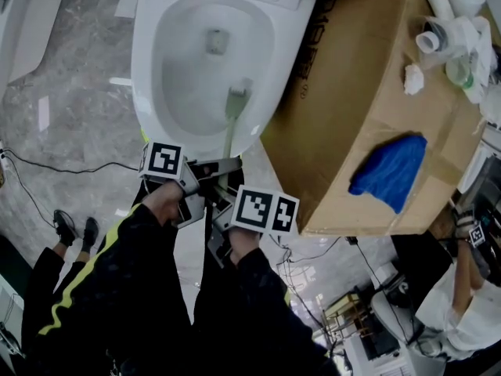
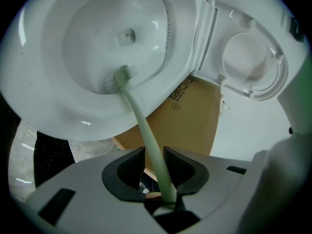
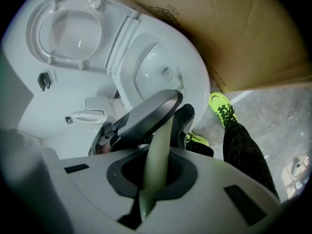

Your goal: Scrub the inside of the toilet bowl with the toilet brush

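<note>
Pale green against white porcelain, the toilet brush (image 1: 232, 120) reaches into the toilet bowl (image 1: 153, 77) at the top centre of the head view, its bristle head resting on the inner wall below the drain opening. Both tongs meet low on the handle at mid-frame, the left gripper (image 1: 219, 168) just above the right gripper (image 1: 223, 210). A cardboard box (image 1: 368, 84) fills the right side, with a blue cloth (image 1: 391, 171) lying on it.

In the left gripper view, the dark jaws are clenched on the brush handle at bottom centre. The bristles press the bowl's sloping wall at centre left, and the raised seat (image 2: 253, 62) shows at the upper right.

In the right gripper view, the jaws grasp the same handle at bottom centre, directly behind the left gripper. A neon-yellow shoe (image 3: 222, 106) stands on the floor at the right.
</note>
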### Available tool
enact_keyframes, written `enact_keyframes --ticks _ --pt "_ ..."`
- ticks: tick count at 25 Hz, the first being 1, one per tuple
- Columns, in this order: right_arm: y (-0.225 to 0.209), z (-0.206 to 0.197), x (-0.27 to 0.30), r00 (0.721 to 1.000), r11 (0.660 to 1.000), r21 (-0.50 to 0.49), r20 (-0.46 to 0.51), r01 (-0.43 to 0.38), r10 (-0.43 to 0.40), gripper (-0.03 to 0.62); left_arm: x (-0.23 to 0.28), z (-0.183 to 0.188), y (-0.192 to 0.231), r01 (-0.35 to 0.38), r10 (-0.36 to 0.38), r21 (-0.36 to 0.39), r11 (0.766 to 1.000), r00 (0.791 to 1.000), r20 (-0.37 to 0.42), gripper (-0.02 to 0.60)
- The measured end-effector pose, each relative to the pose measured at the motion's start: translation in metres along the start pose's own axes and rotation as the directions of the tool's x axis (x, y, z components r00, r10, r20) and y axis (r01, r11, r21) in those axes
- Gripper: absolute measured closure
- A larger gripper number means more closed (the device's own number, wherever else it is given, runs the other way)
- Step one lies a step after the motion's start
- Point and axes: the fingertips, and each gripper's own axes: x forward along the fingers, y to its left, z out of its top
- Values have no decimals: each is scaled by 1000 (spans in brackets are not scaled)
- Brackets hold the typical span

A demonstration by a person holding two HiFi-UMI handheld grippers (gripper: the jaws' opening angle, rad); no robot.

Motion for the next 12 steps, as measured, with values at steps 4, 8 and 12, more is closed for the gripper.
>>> enact_keyframes --ticks 4,8,12 --pt "3 14 -2 999 1000 0 32 -1 1 576 8 9 -6 5 -4 32 999 1000 -20 474" --pt "8 31 -4 998 1000 0 67 -8 8 576 16 20 -16 7 -5 57 998 999 -40 474" --pt "16 54 -3 994 1000 -11 104 -20 21 576 24 38 -27 1 4 93 996 999 -52 474"
